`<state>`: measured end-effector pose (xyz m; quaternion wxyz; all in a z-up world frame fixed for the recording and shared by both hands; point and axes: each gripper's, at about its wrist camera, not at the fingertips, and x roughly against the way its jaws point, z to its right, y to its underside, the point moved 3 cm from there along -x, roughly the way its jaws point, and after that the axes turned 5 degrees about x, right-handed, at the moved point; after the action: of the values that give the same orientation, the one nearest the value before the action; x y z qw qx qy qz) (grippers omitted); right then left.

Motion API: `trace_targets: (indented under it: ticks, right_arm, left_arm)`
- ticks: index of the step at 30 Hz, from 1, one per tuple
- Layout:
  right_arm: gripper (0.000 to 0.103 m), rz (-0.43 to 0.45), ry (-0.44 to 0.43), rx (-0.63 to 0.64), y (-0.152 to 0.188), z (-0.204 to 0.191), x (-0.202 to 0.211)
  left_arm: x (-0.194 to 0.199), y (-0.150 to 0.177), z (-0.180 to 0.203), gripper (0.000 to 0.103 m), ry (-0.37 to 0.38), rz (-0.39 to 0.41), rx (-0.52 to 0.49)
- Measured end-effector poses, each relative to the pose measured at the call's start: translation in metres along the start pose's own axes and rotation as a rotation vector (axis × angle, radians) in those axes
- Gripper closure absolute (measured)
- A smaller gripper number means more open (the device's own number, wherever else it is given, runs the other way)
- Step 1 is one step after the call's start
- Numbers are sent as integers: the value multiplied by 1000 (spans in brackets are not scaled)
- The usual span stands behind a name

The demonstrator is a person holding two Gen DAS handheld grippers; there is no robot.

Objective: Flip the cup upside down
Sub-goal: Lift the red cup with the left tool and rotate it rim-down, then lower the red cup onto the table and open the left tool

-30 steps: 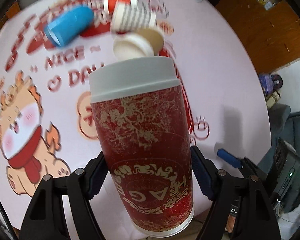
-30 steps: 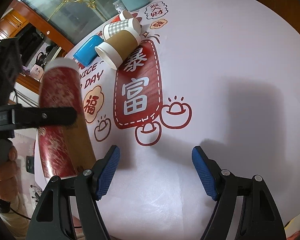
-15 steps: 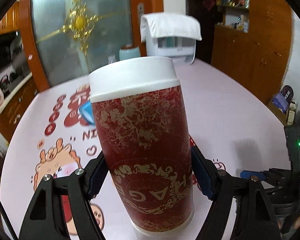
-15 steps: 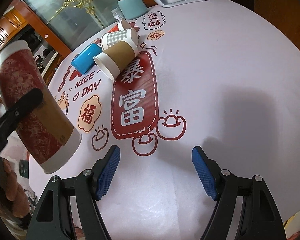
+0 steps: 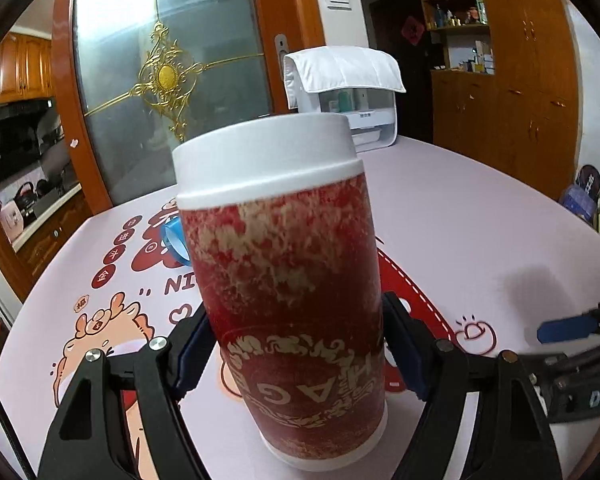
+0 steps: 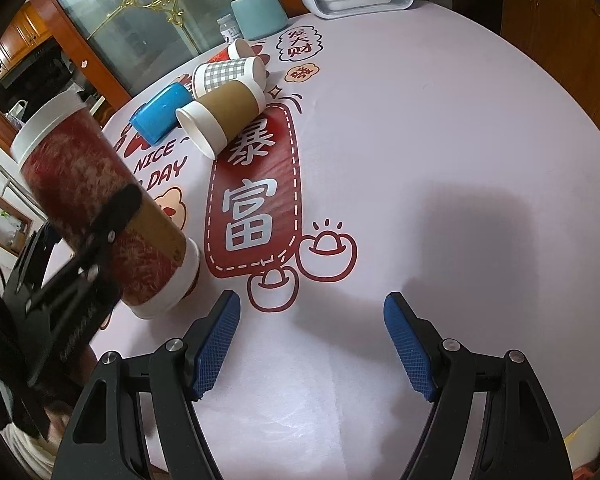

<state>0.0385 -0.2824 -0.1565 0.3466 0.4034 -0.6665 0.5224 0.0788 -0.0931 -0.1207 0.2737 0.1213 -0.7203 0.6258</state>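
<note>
Left wrist view: left gripper (image 5: pixel 296 344) clamps the red paper cup (image 5: pixel 288 272), centre frame, lettering inverted.

Right wrist view: the cup at 9 o'clock, tilted, lower rim apparently touching the tablecloth (image 6: pixel 420 140); release pending. Right gripper (image 6: pixel 312 348) gapes wide, holding nothing.

A round table (image 6: pixel 440 128) in a pale pink printed cloth fills the view ahead of the right tongs. Far ahead and to their left lie a brown paper cup (image 6: pixel 224 116), a checked cup (image 6: pixel 228 74) and a blue cup (image 6: pixel 162 112), all on their sides, clustered together.
</note>
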Motion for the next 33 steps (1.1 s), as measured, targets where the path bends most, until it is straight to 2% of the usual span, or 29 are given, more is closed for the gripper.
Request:
trace_targets:
  ticks: [7,10,15,21,26,33]
  right_arm:
    - [27,-11,-2,10,-1,-6,-5]
    - [27,-9,4,22,-1,-8,-3]
    - [27,9,18,29,-2,-8,3]
    - [27,24,18,45,0,-13,15]
    - [27,58,2,79,1,-26,35]
    - [26,165,-30,144,-1,-54,90]
  left_arm:
    - [8,15,9,23,24,-58,-29]
    - [12,19,9,17,-2,-69,-54]
    - [23,18,2,1,-7,-69,-49]
    - [48,9,-5,1,-4,-74,-41]
    - [76,0,-17,1,-44,-87,-18]
    - [108,-21,-38,1,-78,-110,79]
